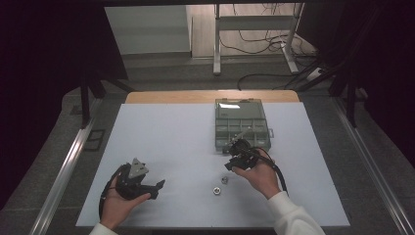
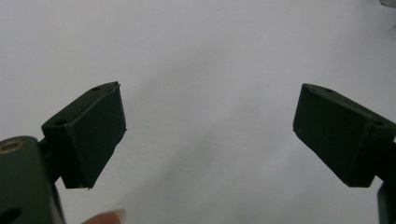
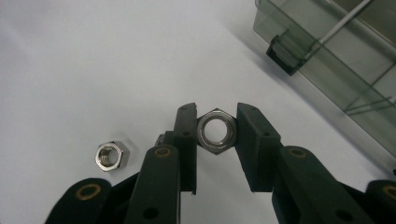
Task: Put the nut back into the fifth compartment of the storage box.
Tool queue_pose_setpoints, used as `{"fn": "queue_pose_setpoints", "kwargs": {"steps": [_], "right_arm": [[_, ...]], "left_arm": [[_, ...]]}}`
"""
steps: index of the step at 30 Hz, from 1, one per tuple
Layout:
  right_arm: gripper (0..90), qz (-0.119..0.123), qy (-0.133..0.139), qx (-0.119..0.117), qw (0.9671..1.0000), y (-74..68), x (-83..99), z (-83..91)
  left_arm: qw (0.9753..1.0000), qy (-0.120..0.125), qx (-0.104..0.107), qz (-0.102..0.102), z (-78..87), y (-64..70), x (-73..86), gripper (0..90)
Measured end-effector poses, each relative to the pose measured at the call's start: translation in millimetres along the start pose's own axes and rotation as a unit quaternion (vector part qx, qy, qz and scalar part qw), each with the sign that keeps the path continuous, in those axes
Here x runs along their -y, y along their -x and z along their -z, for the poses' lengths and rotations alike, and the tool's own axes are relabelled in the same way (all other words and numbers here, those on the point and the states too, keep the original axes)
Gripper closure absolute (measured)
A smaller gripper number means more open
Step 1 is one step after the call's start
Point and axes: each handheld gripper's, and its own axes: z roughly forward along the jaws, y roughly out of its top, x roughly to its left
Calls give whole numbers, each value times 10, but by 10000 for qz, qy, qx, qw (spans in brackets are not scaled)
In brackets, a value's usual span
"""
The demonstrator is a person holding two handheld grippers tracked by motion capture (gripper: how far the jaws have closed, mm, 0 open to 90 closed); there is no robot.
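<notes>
We see our right gripper (image 3: 216,130) clamping a shiny hexagonal metal nut (image 3: 215,130) above the smooth white table (image 1: 166,142), near the translucent plastic organizer box (image 1: 241,125). Two more nuts (image 1: 219,185) lie loose. Our left gripper (image 2: 208,135) gapes wide, empty.

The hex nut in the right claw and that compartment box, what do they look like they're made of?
The silvery hex nut, clamped between the right claw jaws, looks like bright polished steel: it glints and shows inner threads. The grey-green see-through compartment box appears to be moulded translucent plastic, since dividers show through its wall and it carries a dark latch.
</notes>
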Motion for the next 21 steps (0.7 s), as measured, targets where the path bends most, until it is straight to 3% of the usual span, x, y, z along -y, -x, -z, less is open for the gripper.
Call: {"fn": "queue_pose_setpoints", "kwargs": {"steps": [8,21], "right_arm": [[704,-37,34,-27,10000,37,-162,28],[704,-235,27,3,9997,236,-392,18]], "left_arm": [[10000,22,10,3,10,-11,4,99],[10000,16,12,-7,1,-7,-2,100]]}}
